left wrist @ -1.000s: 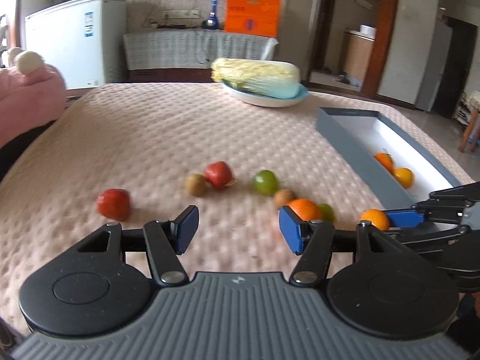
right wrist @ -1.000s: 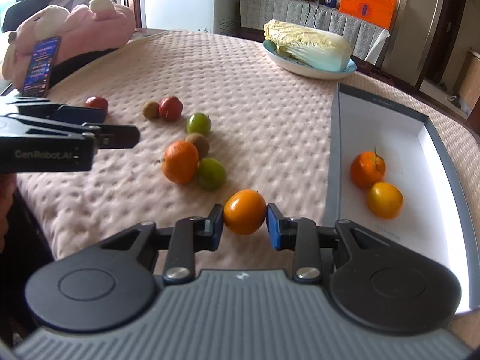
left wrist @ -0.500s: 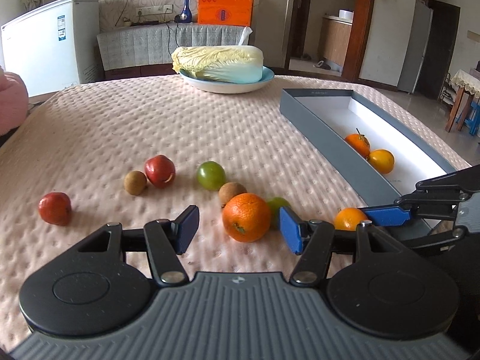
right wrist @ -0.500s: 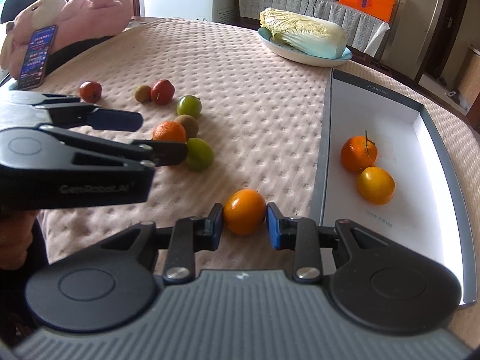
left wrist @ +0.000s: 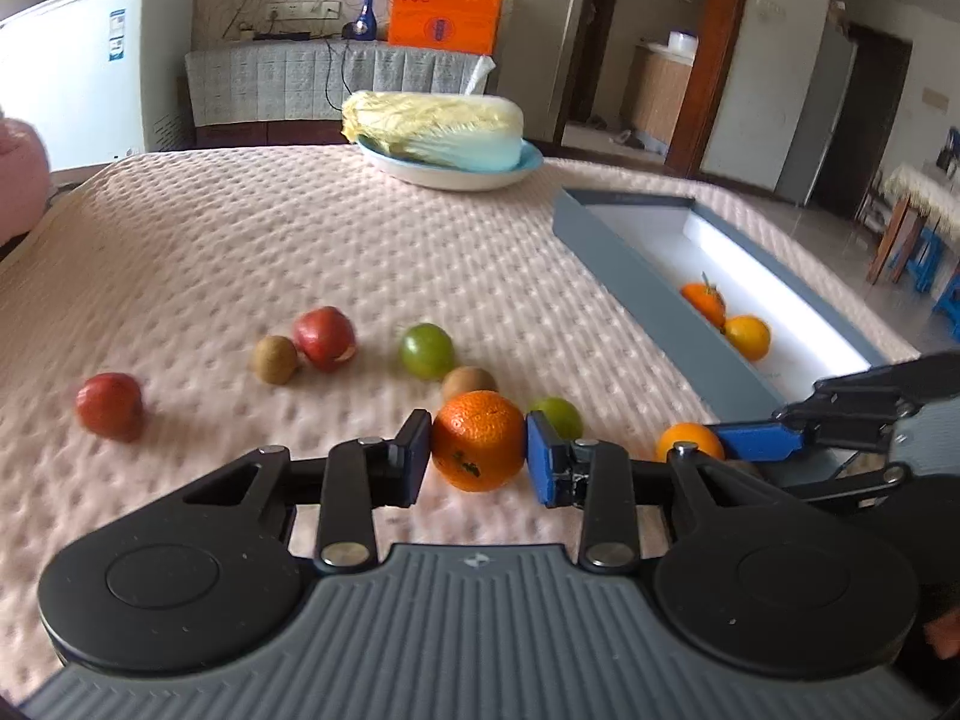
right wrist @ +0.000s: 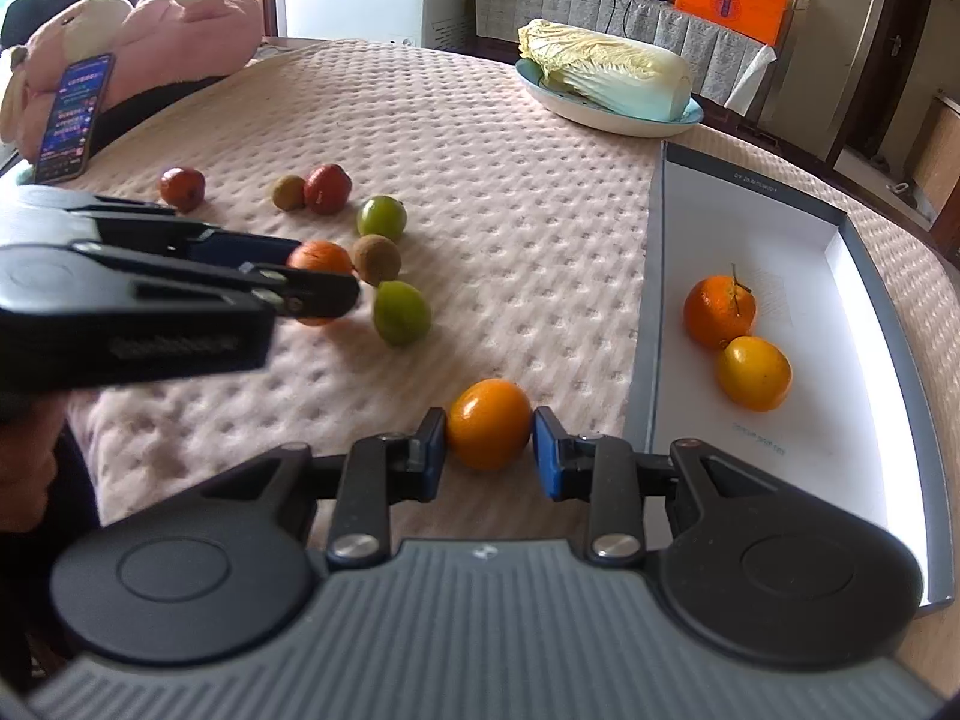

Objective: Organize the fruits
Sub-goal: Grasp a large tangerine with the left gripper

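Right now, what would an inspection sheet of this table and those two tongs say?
Surface: pink quilted cover, spread over the whole table.
Job's things: grey box holds two oranges; two red fruits, two green fruits and two brown fruits lie loose on the cover.
Clutter: cabbage on a plate; phone leaning on a pink plush toy.
Tongs: left tongs have just been closing and now press on a large orange; right tongs shut on a smaller orange.
Cables: one hangs over the covered sideboard.
Surroundings: white fridge, orange bag, blue bottle.
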A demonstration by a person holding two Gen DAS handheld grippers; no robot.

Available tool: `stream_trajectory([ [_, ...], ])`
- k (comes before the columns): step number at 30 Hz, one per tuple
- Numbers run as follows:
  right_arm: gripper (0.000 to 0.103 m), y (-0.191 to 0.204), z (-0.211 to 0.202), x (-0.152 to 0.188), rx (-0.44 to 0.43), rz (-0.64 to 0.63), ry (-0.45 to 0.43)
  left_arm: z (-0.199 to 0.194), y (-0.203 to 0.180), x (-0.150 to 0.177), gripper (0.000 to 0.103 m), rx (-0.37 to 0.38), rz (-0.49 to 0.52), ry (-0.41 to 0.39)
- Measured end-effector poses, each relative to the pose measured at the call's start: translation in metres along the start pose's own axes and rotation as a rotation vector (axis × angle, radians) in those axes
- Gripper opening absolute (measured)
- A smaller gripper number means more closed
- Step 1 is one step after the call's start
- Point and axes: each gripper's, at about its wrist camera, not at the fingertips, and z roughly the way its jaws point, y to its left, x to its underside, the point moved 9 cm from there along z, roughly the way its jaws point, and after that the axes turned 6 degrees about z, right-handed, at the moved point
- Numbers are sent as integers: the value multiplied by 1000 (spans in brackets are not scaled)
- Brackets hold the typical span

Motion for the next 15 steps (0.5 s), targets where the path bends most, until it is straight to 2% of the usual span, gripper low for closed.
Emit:
stream_trajectory([
  [2,34,4,0,1,-14,-11,1,-5,8,3,39,-27,20,-2],
  [4,34,9,2,2,-19,-33,10,-1,16,10,40,-75,50,34],
  [9,35,9,6,0,-16,-22,9,5,13,12,44,-97,82,38],
  [15,34,11,5,1,-5,-42,2,16,5,13,43,-111,92,55],
])
